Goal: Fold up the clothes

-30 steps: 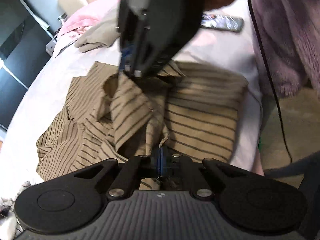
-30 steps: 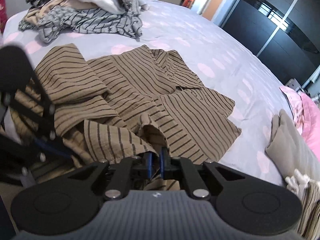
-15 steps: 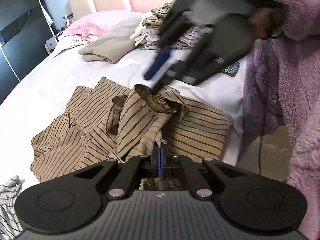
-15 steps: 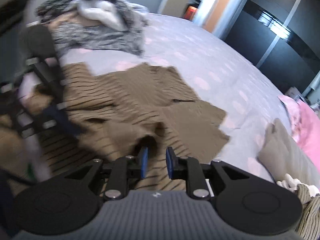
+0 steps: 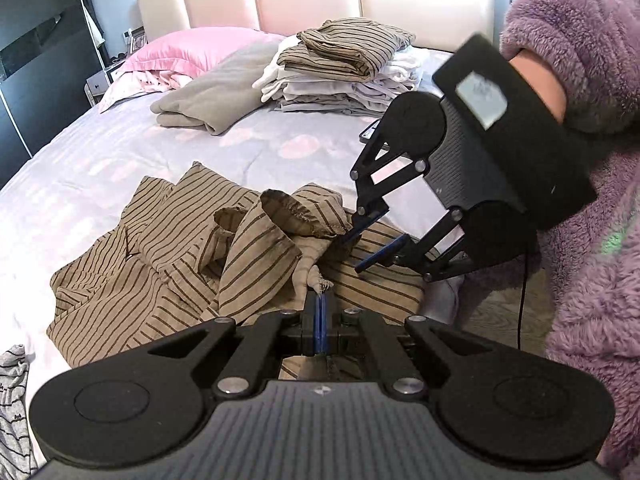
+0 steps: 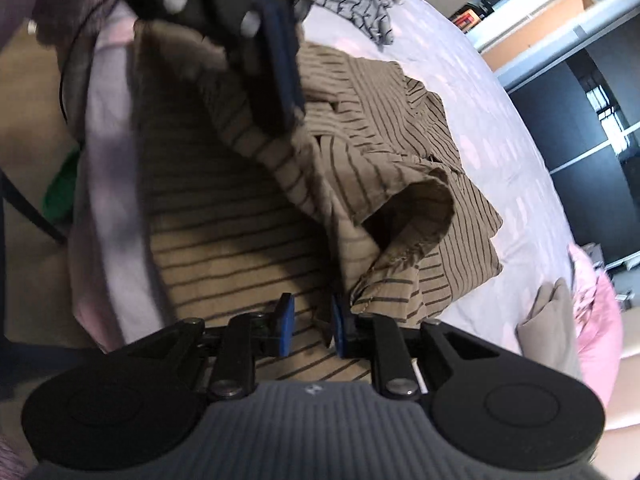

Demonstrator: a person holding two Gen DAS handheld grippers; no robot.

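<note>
A brown shirt with dark stripes (image 5: 160, 280) lies crumpled on the pale bed sheet (image 5: 120, 152), near the bed's edge. My left gripper (image 5: 321, 312) is shut on a bunched fold of it and holds that fold a little above the bed. From the fold a sleeve rises with its open cuff (image 5: 288, 212) upward. In the right wrist view the left gripper (image 6: 288, 112) is a blur over the shirt (image 6: 224, 240). My right gripper (image 5: 354, 255) hangs open just right of the cuff. Its blue pads (image 6: 286, 320) stand apart above flat striped cloth, the cuff (image 6: 416, 216) beside them.
A stack of folded clothes (image 5: 348, 68), a folded grey item (image 5: 204, 100) and a pink pillow (image 5: 192, 48) sit near the headboard. A dark phone (image 5: 372, 132) lies by the bed's edge. Grey striped laundry (image 6: 360, 4) is heaped beyond the shirt. A purple fleece sleeve (image 5: 580, 220) fills the right.
The right gripper let go of the sleeve cuff, opened, and swung down to the shirt's right side. The left gripper rose slightly, still pinching the fold.
</note>
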